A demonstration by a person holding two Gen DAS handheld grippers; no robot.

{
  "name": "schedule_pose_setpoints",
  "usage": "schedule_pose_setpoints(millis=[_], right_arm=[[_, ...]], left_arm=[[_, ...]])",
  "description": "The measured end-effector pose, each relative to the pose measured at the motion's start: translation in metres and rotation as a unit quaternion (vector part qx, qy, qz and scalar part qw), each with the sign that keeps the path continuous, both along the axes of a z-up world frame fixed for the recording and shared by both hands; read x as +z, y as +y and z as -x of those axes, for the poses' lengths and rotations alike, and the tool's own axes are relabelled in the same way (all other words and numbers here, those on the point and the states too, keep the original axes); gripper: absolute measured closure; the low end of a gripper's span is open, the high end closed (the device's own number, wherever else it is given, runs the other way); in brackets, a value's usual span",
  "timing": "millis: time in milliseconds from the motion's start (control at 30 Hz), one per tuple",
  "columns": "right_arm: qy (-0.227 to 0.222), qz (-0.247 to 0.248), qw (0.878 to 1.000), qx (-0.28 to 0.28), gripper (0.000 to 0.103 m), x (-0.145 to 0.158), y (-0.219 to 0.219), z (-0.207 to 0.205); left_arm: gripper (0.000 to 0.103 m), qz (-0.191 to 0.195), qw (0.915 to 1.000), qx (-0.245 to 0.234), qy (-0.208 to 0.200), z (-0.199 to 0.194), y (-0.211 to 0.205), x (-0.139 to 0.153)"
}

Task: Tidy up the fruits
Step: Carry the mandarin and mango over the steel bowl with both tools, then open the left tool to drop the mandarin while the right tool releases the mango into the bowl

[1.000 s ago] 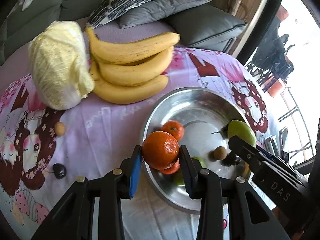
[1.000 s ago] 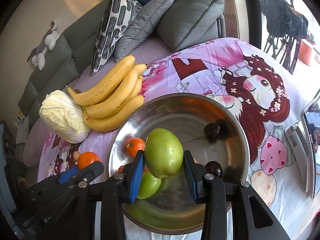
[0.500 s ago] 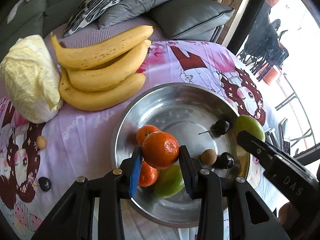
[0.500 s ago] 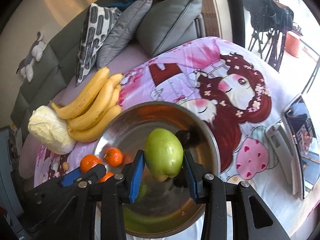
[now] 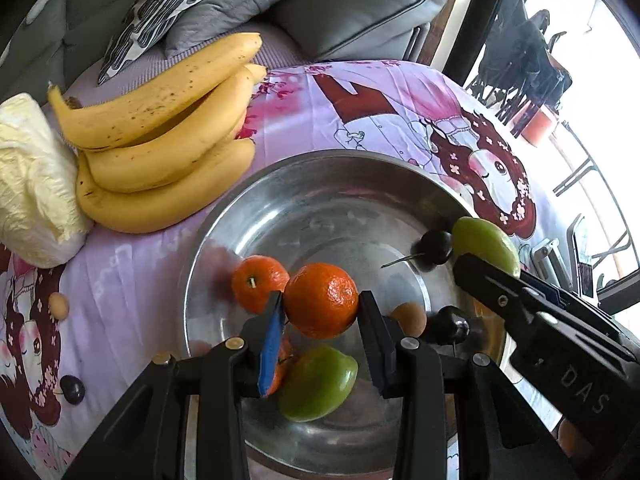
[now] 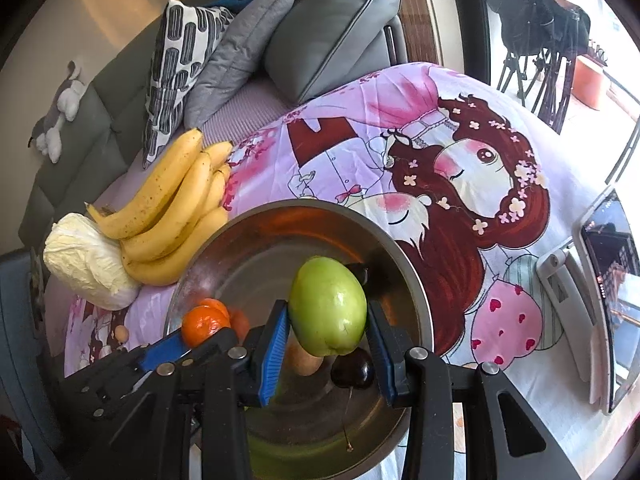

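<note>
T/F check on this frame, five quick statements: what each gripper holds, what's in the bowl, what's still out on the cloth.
1. The left gripper is shut on a tangerine. True.
2. The right gripper is empty. False: its fingers clamp a green fruit above the metal bowl.
3. The bananas lie inside the bowl. False: they lie on the cloth beside it, next to the cabbage.
4. A second green fruit already lies in the bowl. True.
5. No small fruit remains on the cloth. False: a dark cherry and a small tan fruit lie left of the bowl.
</note>
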State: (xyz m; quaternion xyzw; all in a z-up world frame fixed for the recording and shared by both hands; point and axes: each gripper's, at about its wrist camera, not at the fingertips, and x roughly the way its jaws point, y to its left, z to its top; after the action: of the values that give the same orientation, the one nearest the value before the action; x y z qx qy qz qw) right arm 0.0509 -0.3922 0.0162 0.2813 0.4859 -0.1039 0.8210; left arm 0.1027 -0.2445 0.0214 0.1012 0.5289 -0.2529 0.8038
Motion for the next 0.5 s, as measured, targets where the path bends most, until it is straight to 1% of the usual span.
schedule_pose_setpoints(millis=[300,500], right_arm=[[0.007,-0.006,1.0,0.017,0.061,-0.008,0.004,-0.011],[0.014,-0.014,1.0,0.023,0.061,-0.016,0.006,-0.017]], left_arm=[[0.065,-0.011,0.9999,-0.011,0.0,-0.002,-0.012,-0.01],[0.064,-0.018,0.9998,-0.01,-0.001,-0.001,-0.015,-0.014]])
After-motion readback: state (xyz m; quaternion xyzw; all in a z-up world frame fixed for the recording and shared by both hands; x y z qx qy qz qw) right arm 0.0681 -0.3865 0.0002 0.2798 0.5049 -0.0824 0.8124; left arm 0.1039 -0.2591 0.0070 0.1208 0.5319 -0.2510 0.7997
